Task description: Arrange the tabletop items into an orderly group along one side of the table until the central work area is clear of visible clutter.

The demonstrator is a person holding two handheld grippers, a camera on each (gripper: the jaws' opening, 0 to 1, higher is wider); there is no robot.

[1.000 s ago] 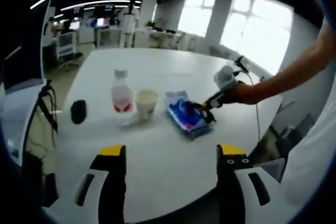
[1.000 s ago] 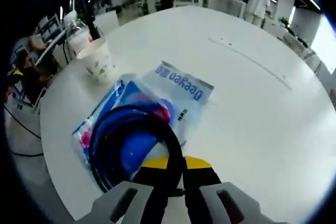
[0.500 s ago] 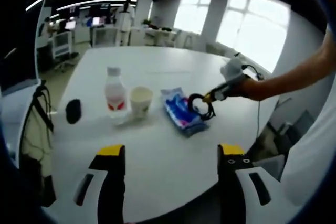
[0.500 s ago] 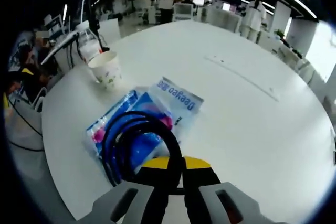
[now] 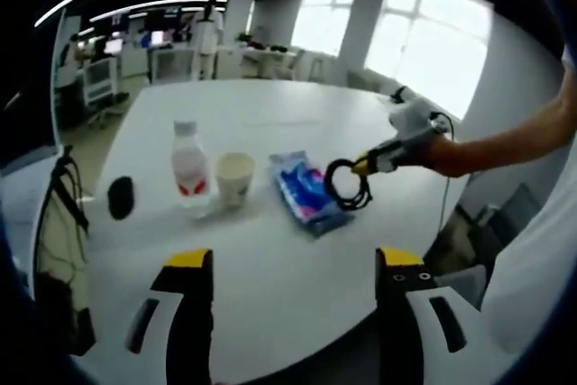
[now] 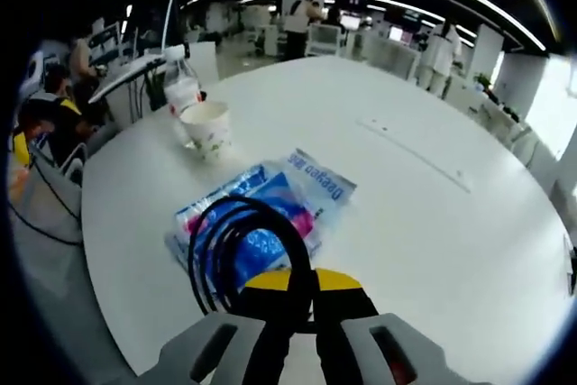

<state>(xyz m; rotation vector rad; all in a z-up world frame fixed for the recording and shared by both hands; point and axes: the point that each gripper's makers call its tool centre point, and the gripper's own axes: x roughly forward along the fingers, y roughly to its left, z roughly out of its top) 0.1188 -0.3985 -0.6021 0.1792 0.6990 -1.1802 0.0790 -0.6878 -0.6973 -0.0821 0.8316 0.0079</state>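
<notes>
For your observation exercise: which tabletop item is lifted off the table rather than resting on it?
The black cable coil, pinched in the right gripper; bottle, cup and packet rest on the table.

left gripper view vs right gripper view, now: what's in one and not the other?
Left gripper view: a small black object left of the bottle, and the left hand-held gripper, jaws apart and empty. Right gripper view: "Deeyeo" printed on the wipes pack, and seated people at the table's far side. Both: bottle, paper cup, table, and the right hand-held gripper shut on the coiled black cable.
</notes>
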